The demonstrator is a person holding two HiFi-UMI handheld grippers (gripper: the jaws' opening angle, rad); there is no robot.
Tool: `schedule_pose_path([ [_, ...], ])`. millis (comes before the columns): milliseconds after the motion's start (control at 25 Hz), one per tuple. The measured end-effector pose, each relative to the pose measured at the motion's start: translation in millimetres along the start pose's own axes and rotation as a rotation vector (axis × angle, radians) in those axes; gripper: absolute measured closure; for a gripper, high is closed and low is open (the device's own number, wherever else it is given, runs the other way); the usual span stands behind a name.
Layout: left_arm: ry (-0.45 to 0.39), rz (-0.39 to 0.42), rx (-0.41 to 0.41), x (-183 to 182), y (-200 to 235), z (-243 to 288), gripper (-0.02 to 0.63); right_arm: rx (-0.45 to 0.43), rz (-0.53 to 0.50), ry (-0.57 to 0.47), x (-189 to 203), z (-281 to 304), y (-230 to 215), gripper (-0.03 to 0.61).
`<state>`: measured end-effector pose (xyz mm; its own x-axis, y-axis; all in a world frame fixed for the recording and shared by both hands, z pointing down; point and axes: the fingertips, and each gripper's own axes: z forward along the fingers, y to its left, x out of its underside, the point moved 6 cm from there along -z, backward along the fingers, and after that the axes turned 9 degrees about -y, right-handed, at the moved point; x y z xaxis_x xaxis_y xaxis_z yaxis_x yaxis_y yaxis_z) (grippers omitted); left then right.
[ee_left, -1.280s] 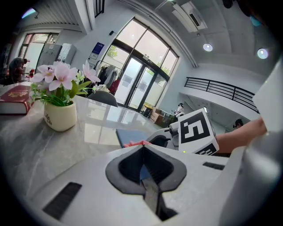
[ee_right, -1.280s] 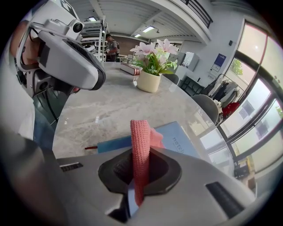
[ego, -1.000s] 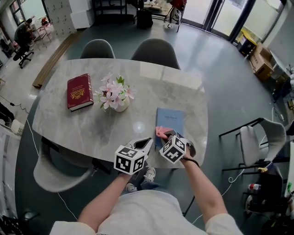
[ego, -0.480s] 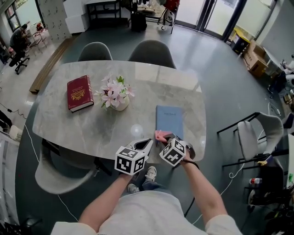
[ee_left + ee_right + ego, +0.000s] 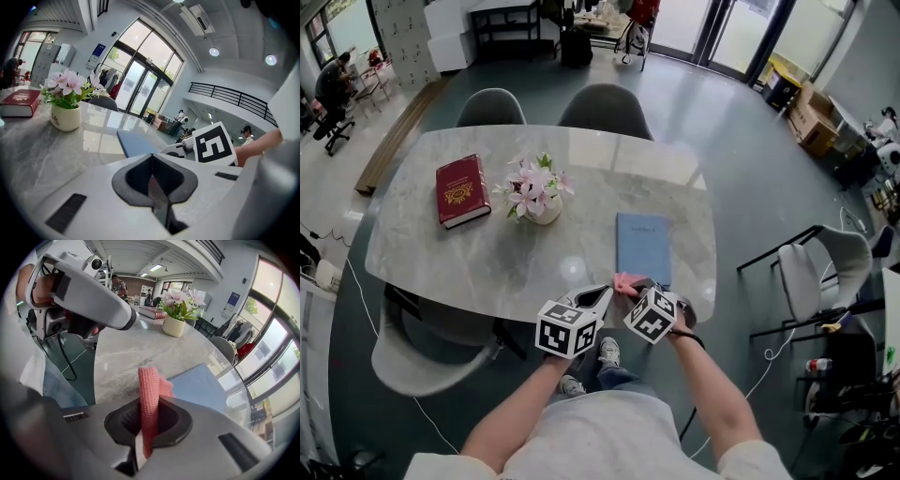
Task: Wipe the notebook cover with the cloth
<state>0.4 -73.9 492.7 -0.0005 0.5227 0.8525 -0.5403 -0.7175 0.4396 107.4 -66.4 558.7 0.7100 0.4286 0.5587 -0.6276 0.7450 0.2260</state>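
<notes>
Right gripper (image 5: 139,451): jaws pressed together on a fold of the pink cloth (image 5: 149,399), which stands up out of them.
Left gripper (image 5: 154,206): jaws together with nothing between them, held just beside the right one at the table (image 5: 487,253) edge.
Notebook (image 5: 643,246): blue, lying flat and closed near the table's front right edge. The cloth is at its near left corner, but I cannot tell whether it touches the cover.
Step in hand: judging by this, bringing the cloth onto the cover to begin wiping.
Doing it well: lower the loose end of the cloth flat onto the cover so that fabric meets it, not the jaw tips. Stroke along the length of the notebook with light, even pressure. It lies close to the table edge, so wiping away from the person seems safer than toward the edge. The free left gripper could pin a corner if the notebook slides.
Writing, vase (image 5: 65,117): "Life" shows on the cream pot of pink flowers.
Writing, red book (image 5: 461,190): a gold emblem, its lettering too small to read.
Writing, notebook cover: a faint line of print near the far end, unreadable.
</notes>
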Motion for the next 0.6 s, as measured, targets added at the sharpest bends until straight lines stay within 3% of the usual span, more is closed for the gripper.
schedule_pose_path([
  [600, -0.006, 0.011, 0.003, -6, -12, 40, 0.606, 0.093, -0.042, -0.078, -4, -44, -59, 0.564],
])
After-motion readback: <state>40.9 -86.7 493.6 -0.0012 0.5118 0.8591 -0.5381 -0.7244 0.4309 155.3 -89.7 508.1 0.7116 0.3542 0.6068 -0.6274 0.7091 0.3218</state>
